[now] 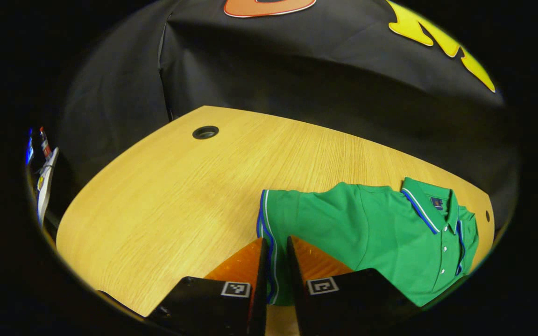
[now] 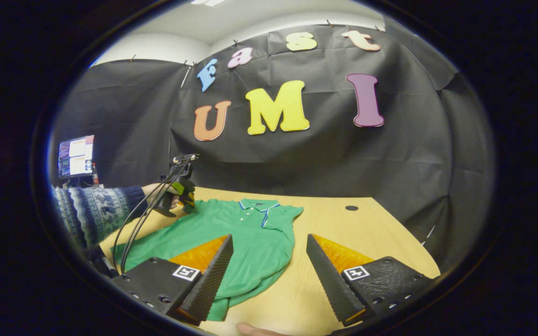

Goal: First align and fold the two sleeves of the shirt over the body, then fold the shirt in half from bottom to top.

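- Your left gripper (image 1: 276, 254) sits lowest in the left gripper view, its fingers drawn nearly together with the striped hem of a sleeve (image 1: 269, 233) running up the narrow gap between them; both fingers look pressed on that cloth.
- Where the fingertips meet the sleeve, the fingers hide the cloth's lower edge, and the shirt (image 1: 381, 238) is cut off by the view's rim at lower right.
- In the right gripper view, your right gripper (image 2: 269, 245) has its fingers spread wide, with bare table (image 2: 297, 289) between them. The left finger overlaps the shirt's (image 2: 245, 233) hem in the picture; you cannot tell whether it touches.
- A fingertip (image 2: 255, 329) pokes in at the bottom edge, mostly cut off.
- Farther off in that view, your hand (image 2: 159, 192), in a patterned sleeve, holds the left gripper (image 2: 182, 196) at the shirt's far sleeve; its jaws are too small to read there.
- That shirt is green, with a collar (image 1: 425, 205), white buttons and blue-and-white trim, lying face up on the wooden table (image 1: 166, 196), mostly flat with a few wrinkles.
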